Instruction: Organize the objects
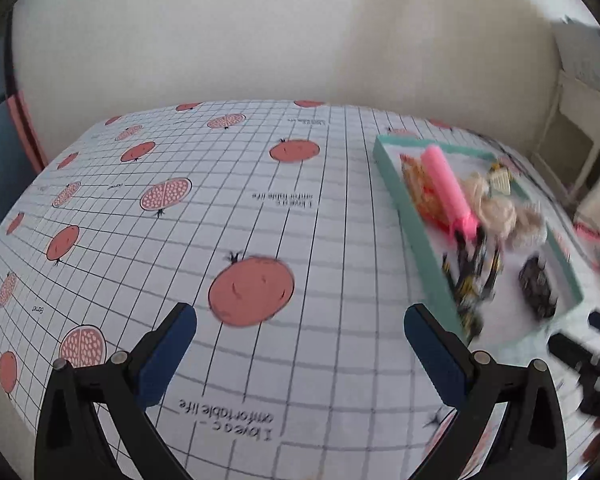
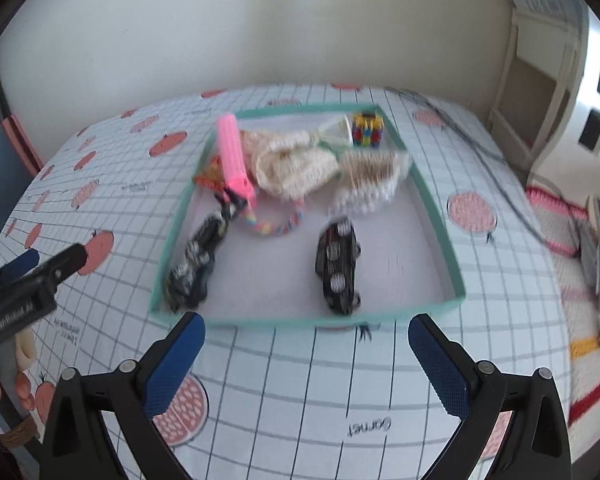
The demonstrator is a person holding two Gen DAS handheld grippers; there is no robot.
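**Tray full, both claws idle**

While the shallow teal-rimmed tray (image 2: 440, 216) sat mid-table, you held both grippers, left (image 1: 300, 344) and right (image 2: 306, 354), spread wide and empty. You needed to steady before reaching. Inside lay one pink tube (image 2: 233, 152), one black toy car (image 2: 337, 266), one multicoloured cube (image 2: 367, 130).

The left gripper (image 1: 300, 344) hangs with its blue-padded fingers (image 1: 168, 356) spread wide and nothing between them, over a tabletop (image 1: 320, 216) covered in a grid cloth printed with pomegranates. To the right lies a teal-rimmed tray (image 1: 414, 236) holding a pink tube (image 1: 452, 196), cream knitted items (image 1: 496, 208), a blurred black-and-yellow thing (image 1: 472, 280) and a dark object (image 1: 536, 284). The right gripper (image 1: 584, 344) shows blurred at the right edge.
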